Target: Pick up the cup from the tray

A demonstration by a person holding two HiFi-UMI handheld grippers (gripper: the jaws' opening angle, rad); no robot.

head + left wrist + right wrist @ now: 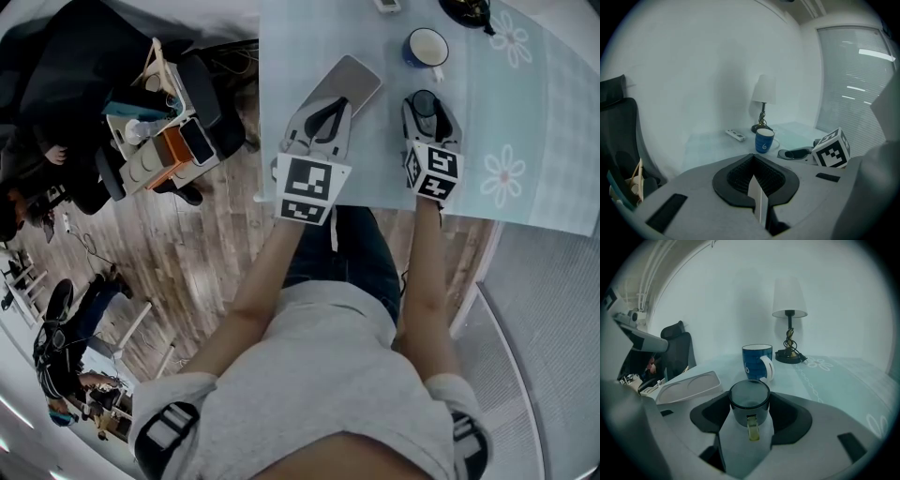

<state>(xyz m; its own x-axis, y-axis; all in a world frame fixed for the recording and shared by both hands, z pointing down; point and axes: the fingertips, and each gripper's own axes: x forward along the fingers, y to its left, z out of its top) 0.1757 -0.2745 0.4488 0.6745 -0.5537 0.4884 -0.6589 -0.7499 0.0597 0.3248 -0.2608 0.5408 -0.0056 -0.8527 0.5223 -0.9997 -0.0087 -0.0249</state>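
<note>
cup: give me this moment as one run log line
right gripper: shut on cup | cup: off tray | left gripper: shut, at tray's near end

A pale, flower-patterned table (544,112) is seen at the upper right of the frame; a pale tray (349,80) is laid near its left edge, its lower end overlapped by the left gripper (330,111); a dark cup (425,101) is enclosed between the jaws of the right gripper (427,107); a blue mug (427,47) is placed just above it in the frame; wooden floor (206,272) is shown at the left.
</note>
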